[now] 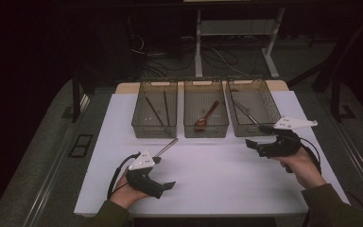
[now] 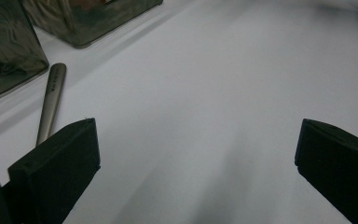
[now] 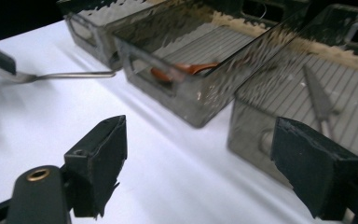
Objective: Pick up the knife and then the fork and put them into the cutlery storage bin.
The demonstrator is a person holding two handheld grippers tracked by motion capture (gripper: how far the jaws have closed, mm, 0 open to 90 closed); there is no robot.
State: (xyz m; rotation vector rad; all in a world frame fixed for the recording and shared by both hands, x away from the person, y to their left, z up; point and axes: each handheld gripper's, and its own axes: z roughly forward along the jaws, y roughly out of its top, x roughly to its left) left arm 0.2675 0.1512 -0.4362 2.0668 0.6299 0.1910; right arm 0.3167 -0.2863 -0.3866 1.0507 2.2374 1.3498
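Fork (image 1: 166, 147) lies loose on the white table (image 1: 217, 189), just in front of the left bin (image 1: 154, 115), handle angled toward that bin's near corner. My left gripper (image 1: 166, 185) rests near the fork, jaws apart and empty; I judge it is placed for the pickup. My right gripper (image 1: 251, 143) hovers at the right bin (image 1: 254, 112), well clear of the fork, jaws apart, nothing between them. Cutlery appears sorted by kind: a spoon (image 1: 207, 115) occupies the middle bin (image 1: 205, 114).

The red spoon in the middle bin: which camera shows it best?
The high view: the whole red spoon lies in sight inside the middle bin. The right gripper view shows it blurred through the bin's wall. The left gripper view catches a reddish glimpse.
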